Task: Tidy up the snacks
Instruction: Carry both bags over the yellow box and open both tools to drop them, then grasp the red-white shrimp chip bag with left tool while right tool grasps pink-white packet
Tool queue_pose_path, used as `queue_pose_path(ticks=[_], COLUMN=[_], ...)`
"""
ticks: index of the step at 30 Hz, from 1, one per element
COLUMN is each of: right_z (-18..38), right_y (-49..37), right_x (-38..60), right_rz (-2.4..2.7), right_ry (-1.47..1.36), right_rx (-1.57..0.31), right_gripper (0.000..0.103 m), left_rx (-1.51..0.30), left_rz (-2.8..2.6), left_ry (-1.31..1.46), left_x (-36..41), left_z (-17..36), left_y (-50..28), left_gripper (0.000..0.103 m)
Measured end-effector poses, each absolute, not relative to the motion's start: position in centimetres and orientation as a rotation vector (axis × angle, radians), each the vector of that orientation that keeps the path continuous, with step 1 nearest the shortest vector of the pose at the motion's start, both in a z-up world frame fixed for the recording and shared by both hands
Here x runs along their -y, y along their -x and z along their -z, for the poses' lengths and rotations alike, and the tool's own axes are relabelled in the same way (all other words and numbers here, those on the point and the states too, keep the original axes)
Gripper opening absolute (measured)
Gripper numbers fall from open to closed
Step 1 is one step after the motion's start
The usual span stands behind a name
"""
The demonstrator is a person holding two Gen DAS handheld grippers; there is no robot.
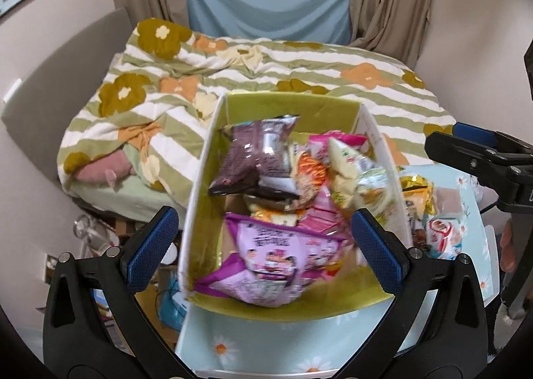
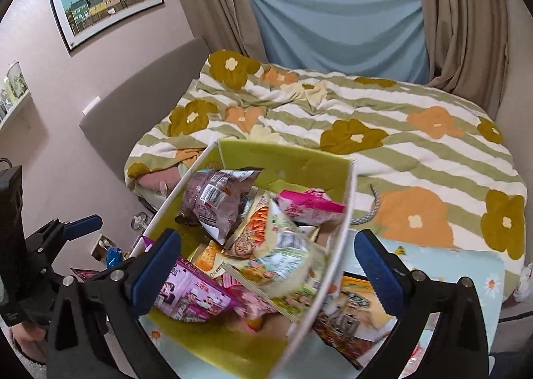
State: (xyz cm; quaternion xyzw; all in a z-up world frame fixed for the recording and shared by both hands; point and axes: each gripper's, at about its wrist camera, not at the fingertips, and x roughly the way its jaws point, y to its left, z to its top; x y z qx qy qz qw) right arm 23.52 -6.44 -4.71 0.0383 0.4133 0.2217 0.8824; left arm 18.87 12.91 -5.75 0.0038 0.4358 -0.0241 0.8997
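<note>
A white box with a green lining [image 1: 289, 109] [image 2: 299, 159] stands on a light blue daisy-print table [image 1: 213, 342] and holds several snack packets. A brown packet [image 1: 253, 152] [image 2: 213, 199] lies at the back left, a purple packet [image 1: 276, 259] [image 2: 190, 292] at the front, a pale yellow one [image 1: 353, 165] [image 2: 286, 265] to the right, and a pink one [image 2: 309, 205] at the back. My left gripper [image 1: 266, 245] is open and empty above the box's front. My right gripper [image 2: 266, 265] is open and empty over the box's right wall.
Loose packets lie on the table right of the box: a gold one [image 1: 416, 192], a red and white one [image 1: 443, 235], and a flat printed one [image 2: 353, 319]. A bed with a flowered striped quilt [image 1: 299, 59] [image 2: 399, 145] lies behind. Clutter fills the floor at left [image 1: 100, 235].
</note>
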Motion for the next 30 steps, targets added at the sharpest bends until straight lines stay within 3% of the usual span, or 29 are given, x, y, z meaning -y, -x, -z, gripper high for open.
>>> queue_pose_path(ticks=[15, 30], right_z=[2.7, 5.5], right_y=[-20.3, -19.8], right_x=[19.6, 30.4], right_rz=[-0.429, -0.376], right_ry=[-0.113, -0.081], right_rx=[-0.823, -0.855], right_gripper=[0.103, 0.103], left_rx=[-0.871, -0.969], left_rz=[0.060, 0.014], left_ry=[-0.033, 0.014], left_x=[-0.8, 8.0], left_z=[3.9, 8.6], left_y=[-18.1, -17.6], left_gripper=[0.103, 0.103])
